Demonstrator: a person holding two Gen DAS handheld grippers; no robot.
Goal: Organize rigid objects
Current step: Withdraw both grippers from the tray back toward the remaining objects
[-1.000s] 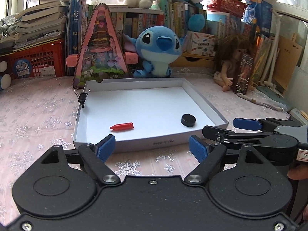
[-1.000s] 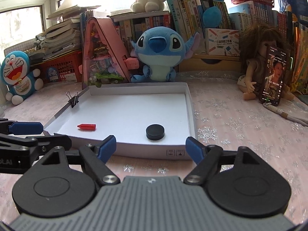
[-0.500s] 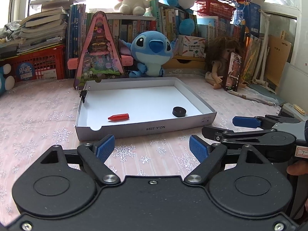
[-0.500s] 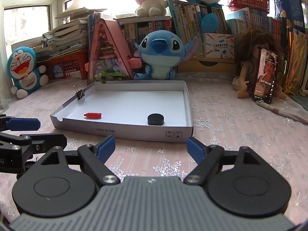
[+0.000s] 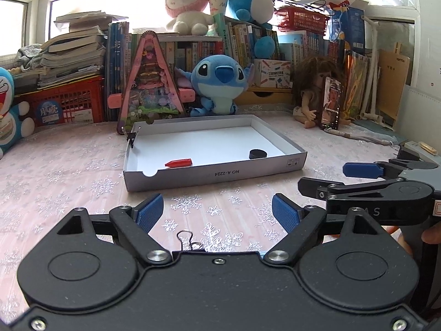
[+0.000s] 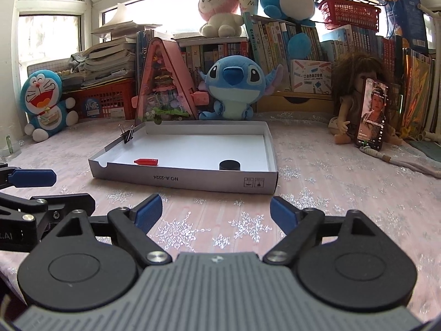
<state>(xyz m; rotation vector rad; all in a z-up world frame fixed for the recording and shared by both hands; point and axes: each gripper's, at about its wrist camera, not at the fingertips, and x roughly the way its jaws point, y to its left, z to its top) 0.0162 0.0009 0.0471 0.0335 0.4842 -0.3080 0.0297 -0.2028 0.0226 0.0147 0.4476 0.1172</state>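
Note:
A shallow white cardboard tray lies on the snowflake tablecloth ahead of both grippers. Inside it lie a red cap-like piece and a black round disc. A black binder clip is clamped on the tray's left wall. A second binder clip lies on the cloth just under my left gripper. My left gripper is open and empty. My right gripper is open and empty, well short of the tray.
A Stitch plush, a pink triangular toy house, a doll with a phone, a Doraemon plush, a red crate and book stacks line the back. A white cable lies at right.
Both grippers have pulled back from the tray, which now looks smaller and farther. A binder clip on the cloth has come into the left wrist view.

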